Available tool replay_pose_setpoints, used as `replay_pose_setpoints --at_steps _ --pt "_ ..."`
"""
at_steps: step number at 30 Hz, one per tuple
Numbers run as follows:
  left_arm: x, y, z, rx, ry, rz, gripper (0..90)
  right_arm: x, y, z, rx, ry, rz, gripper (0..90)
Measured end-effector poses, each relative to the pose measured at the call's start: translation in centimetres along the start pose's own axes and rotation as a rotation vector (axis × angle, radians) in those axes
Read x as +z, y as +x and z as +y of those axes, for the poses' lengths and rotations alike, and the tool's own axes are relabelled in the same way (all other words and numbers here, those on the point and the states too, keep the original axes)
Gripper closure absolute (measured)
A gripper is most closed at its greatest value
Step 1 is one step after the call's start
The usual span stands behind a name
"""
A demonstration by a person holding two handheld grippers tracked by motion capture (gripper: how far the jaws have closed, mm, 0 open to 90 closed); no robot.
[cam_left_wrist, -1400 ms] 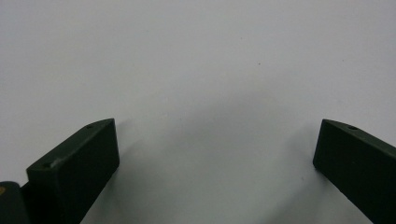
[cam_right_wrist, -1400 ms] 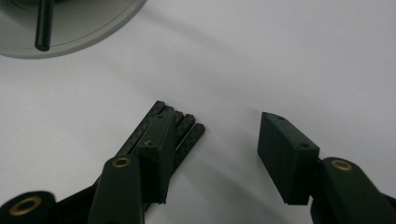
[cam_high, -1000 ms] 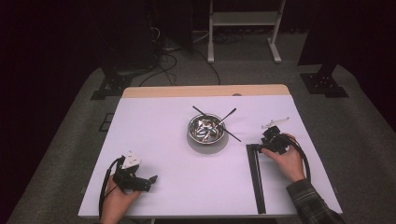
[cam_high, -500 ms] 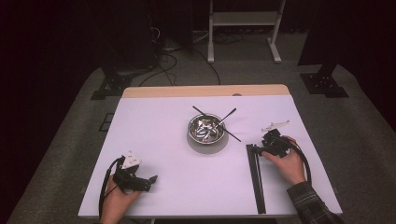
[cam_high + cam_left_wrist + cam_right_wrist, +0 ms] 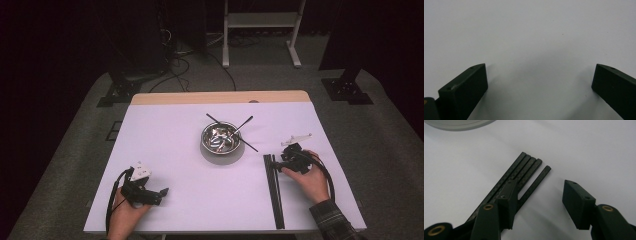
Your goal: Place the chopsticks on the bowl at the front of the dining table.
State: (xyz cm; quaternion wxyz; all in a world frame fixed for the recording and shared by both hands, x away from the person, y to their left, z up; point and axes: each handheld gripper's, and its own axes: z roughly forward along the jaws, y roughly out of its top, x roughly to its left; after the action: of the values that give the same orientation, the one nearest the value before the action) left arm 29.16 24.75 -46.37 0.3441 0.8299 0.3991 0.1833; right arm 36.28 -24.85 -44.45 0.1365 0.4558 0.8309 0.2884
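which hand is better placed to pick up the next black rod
Right. The right gripper hangs open over the ends of the rods, one jaw already across them. The left gripper sits open over bare table, far from them.

The black rods (image 5: 524, 178) run under the right gripper's own jaw — their near ends hidden — bowl (image 5: 461, 123) cut off at the top edge

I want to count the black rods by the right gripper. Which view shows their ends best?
The right gripper view: the black rods lie close, five ends side by side, one slightly apart. The high view shows them as one thin dark strip. The left gripper view shows bare table.
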Motion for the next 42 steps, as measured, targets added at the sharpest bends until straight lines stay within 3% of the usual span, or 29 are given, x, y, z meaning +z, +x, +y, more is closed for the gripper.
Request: replay_pose_setpoints --at_steps 42 --pt "0.0 0.0 0.0 -0.003 0.0 -0.001 0.0 -2.8 3.1 -4.1 -0.031 -0.003 0.027 43.4"
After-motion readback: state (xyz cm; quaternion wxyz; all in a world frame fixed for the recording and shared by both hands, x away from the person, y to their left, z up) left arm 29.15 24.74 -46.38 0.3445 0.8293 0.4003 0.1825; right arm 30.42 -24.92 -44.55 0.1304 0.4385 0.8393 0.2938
